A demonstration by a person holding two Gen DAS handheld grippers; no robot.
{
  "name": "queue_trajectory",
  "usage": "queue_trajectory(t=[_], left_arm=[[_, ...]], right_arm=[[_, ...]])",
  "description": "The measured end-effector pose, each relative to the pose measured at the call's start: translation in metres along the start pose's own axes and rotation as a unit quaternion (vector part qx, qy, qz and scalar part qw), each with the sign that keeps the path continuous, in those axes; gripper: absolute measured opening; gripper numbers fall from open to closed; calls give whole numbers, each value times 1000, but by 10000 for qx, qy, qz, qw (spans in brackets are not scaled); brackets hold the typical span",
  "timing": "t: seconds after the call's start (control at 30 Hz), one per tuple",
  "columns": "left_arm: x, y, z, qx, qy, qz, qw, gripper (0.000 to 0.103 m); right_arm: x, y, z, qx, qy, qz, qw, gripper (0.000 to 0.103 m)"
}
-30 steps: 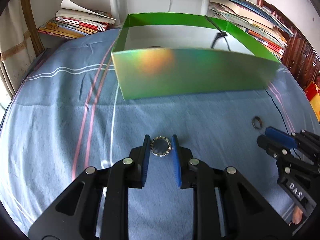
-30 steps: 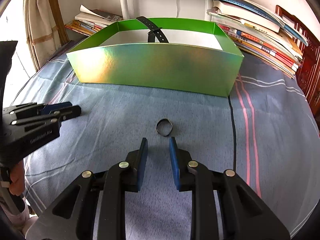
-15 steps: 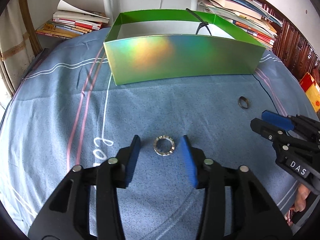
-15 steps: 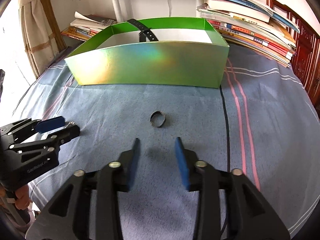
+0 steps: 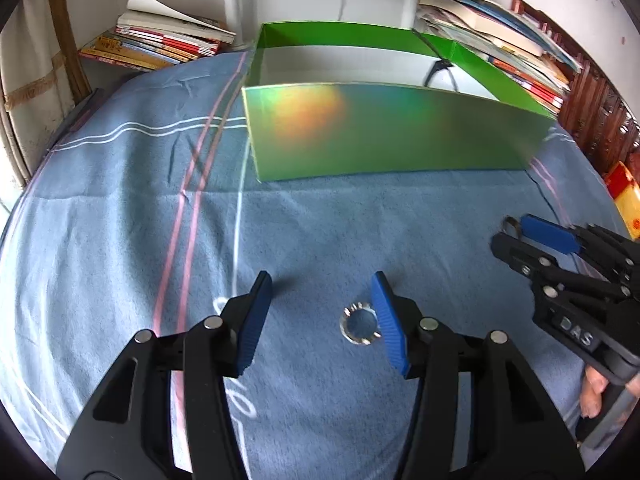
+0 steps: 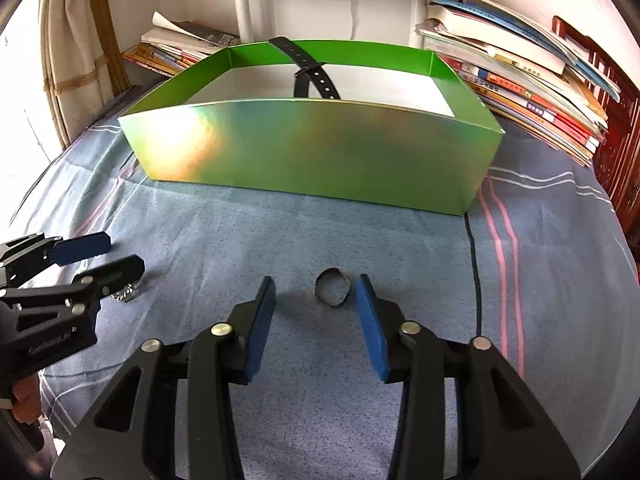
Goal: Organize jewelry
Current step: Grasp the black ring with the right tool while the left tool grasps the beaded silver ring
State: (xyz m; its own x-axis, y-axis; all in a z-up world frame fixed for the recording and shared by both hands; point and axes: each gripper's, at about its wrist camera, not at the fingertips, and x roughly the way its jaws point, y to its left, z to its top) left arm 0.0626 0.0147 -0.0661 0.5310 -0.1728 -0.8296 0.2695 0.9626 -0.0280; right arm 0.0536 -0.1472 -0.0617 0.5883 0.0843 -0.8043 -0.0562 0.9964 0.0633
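A silver studded ring (image 5: 360, 326) lies on the blue striped cloth (image 5: 120, 200) between the fingers of my left gripper (image 5: 320, 280), close to its right pad and untouched; these jaws are opening. In the right wrist view a dark ring (image 6: 333, 292) lies between the fingers of my right gripper (image 6: 315, 282), nearer the right pad. Those jaws are closing, with the pads still clear of it. Behind both stands the shiny green box (image 6: 320, 148) with a black watch strap (image 6: 308, 72) inside. The left gripper (image 6: 122, 254) hangs over the silver ring (image 6: 124, 294) at the left.
Stacks of books (image 6: 520, 72) crowd the back right, and more books (image 5: 160, 40) lie at the back left. A white post (image 6: 244, 4) rises behind the box. Dark wooden furniture (image 5: 600, 120) lines the right side. A hand (image 5: 594, 392) holds the right gripper (image 5: 516, 236).
The left gripper let go of the silver ring and spread wide; the ring now lies by its right pad. The right gripper opened and moved forward around the dark ring.
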Motion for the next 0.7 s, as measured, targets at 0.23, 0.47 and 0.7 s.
queue_trajectory(t=[0.23, 0.47, 0.7], left_arm=[[-13, 2, -17, 60, 37, -162, 9998, 58], [-16, -3, -24, 114, 42, -144, 9998, 58], [-16, -14, -26, 125, -58, 3, 9999, 48]], right_arm=[[-9, 5, -10, -93, 68, 263, 9996, 12], [-16, 6, -17, -84, 72, 118, 9999, 23], [1, 6, 4, -128, 11, 88, 9999, 37]])
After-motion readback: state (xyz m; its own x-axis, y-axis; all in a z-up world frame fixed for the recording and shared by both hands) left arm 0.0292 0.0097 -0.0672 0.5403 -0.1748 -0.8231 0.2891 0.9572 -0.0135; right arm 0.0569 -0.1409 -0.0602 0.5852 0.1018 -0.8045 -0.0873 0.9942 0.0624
